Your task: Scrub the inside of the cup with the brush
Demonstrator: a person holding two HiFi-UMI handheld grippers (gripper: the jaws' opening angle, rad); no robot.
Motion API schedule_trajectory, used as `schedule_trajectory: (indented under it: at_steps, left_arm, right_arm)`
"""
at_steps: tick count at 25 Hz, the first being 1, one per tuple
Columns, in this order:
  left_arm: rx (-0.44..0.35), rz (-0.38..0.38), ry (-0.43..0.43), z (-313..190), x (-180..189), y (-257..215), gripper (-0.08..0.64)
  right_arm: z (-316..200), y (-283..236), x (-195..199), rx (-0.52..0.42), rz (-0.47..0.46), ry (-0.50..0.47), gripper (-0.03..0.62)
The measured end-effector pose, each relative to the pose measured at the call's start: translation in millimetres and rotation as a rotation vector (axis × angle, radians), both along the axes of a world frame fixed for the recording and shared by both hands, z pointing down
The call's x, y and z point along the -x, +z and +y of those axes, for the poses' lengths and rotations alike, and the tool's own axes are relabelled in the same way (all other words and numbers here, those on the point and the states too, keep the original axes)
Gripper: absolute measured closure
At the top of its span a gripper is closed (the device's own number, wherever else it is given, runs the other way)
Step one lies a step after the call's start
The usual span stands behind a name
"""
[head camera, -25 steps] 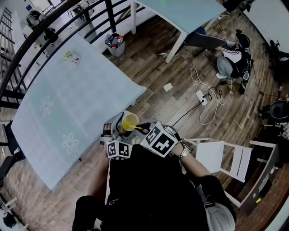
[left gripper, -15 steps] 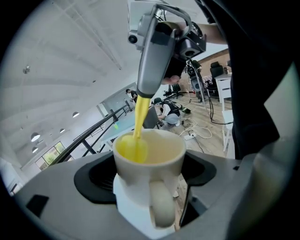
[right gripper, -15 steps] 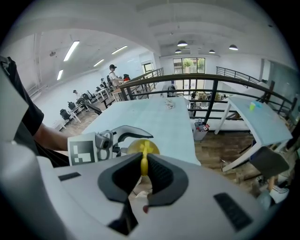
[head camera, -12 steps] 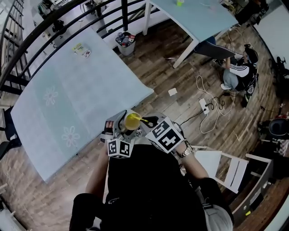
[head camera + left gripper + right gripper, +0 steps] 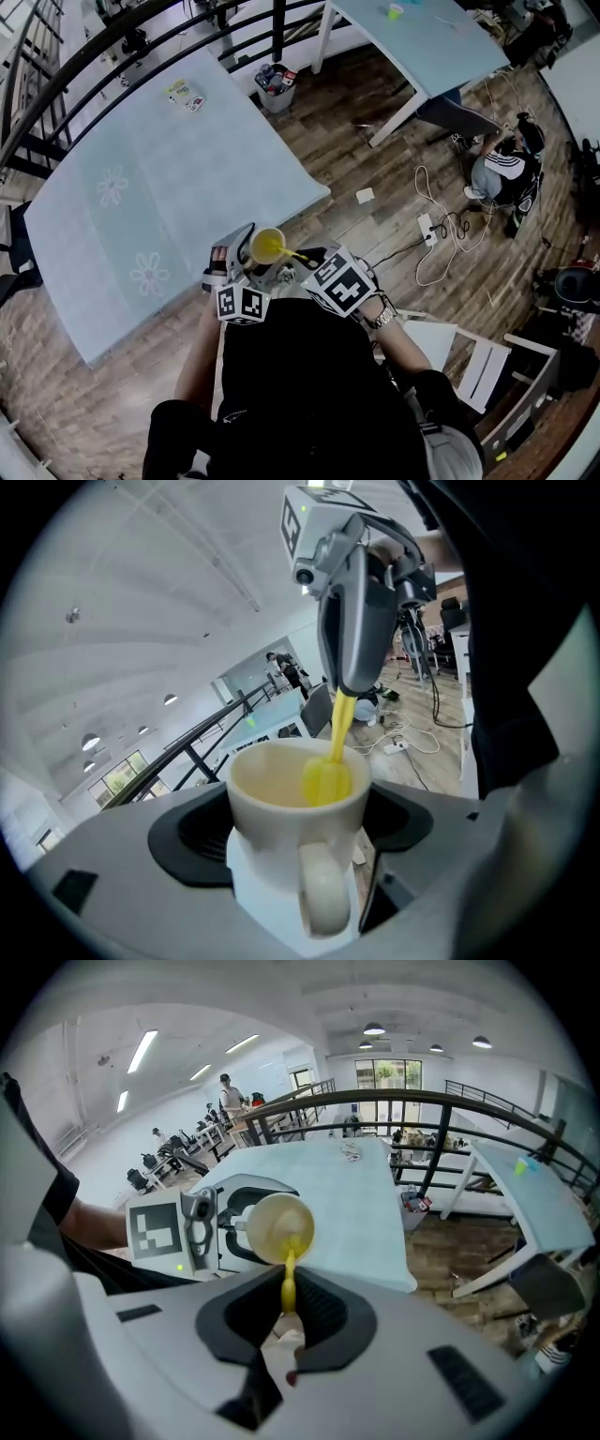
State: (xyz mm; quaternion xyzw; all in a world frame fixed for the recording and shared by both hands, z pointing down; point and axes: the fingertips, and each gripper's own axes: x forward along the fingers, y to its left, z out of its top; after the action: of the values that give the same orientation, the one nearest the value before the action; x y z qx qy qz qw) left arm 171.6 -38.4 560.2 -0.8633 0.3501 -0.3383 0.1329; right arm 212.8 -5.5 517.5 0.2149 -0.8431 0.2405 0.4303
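Left gripper [image 5: 246, 263]: jaws shut on the body of the white mug [image 5: 298, 803]; its handle faces this gripper's camera.
Right gripper [image 5: 286, 1303]: jaws pinched on the thin handle of the yellow brush [image 5: 330, 761], close to its rear end.
Brush head: we see it below the rim, inside the mug, against the wall on the right gripper's side.
Mug location: held in the air in front of our torso, tilted mouth toward the right gripper, resting on nothing.
Step (our judgement): scrubbing is under way; the rest of the inner wall and the bottom likely remain.
Risk 1: the handle is slim and held far from the head, so hard sideways pressure could pivot it in the jaws.
Risk 2: pushing against the wall could twist the smooth mug in its grip.
Risk 3: a dropped mug would meet the flower-print table [image 5: 159, 187] edge or the wooden floor [image 5: 375, 141] and could break.
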Motion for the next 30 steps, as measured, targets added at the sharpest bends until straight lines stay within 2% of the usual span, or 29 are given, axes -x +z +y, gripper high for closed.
schedule_trajectory:
  at_steps: [8, 13, 21, 30]
  left_arm:
    - [0.014, 0.026, -0.025, -3.0, 7.1, -1.3, 0.155]
    - [0.004, 0.000, 0.001, -1.9, 4.1, -1.9, 0.155]
    - [-0.027, -0.005, 0.026, -0.3, 1.2, -11.8, 0.155]
    - [-0.020, 0.007, -0.008, -5.1, 18.7, -12.5, 0.155]
  right_arm:
    - [9.1, -8.4, 24.5, 0.015, -0.020, -0.066, 0.554]
    - [4.8, -17.1, 43.1, -0.040, -0.015, -0.098, 0.554]
    - [-28.6, -23.9, 44.5, -0.116, 0.004, -0.060, 0.554]
    - [-32.6, -6.1, 38.6, -0.076, 0.020, -0.011, 0.554]
